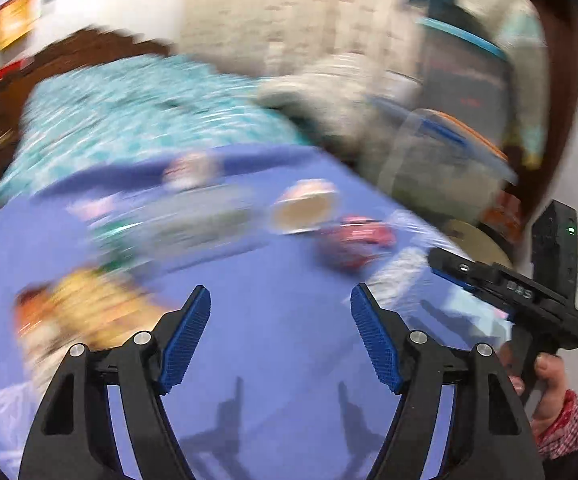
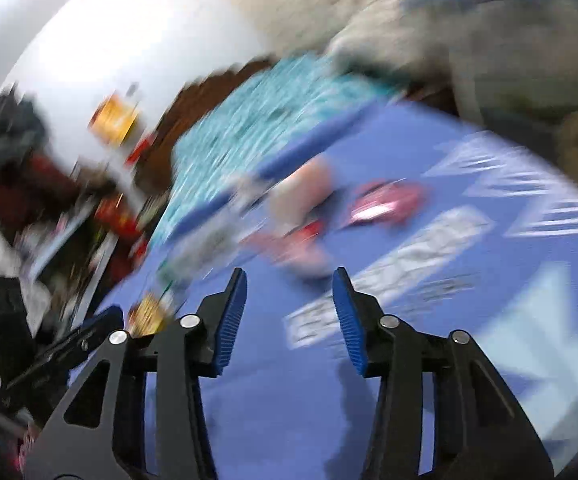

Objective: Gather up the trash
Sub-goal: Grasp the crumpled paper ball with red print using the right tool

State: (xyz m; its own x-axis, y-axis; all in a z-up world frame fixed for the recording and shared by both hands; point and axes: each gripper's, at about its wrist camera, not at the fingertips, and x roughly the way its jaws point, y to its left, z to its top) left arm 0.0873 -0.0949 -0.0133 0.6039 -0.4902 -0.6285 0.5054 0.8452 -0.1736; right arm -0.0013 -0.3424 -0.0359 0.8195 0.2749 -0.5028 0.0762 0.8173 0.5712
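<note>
Left tool [image 1: 281, 300], nearest the left wrist camera: its 2 blue-padded fingers [image 1: 187, 340] stand wide apart with nothing between them, above bare blue table [image 1: 265, 360] cloth. Right tool [image 2: 289, 284], nearest the right wrist camera: jaws moderately apart, also empty, over the same cloth. Both views are heavily motion-blurred.

Trash lies scattered on the table ahead of the tools. A paper cup [image 1: 303, 210] lies on its side with its mouth toward the left wrist camera; its interior looks pale, and whether it holds anything cannot be told. Just right of it sits a crumpled red wrapper [image 1: 353, 242]. Left of the cup is a grey-green blurred packet [image 1: 185, 228]; a yellow-orange wrapper [image 1: 85, 308] lies near the left finger. Clear plastic film [image 1: 405, 268] lies beside the right finger.

At the right edge of the left wrist view, a hand [image 1: 549, 392] in a red checked sleeve grips the other tool's handle. A bed with a teal patterned cover [image 1: 137, 112] lies beyond the table.
</note>
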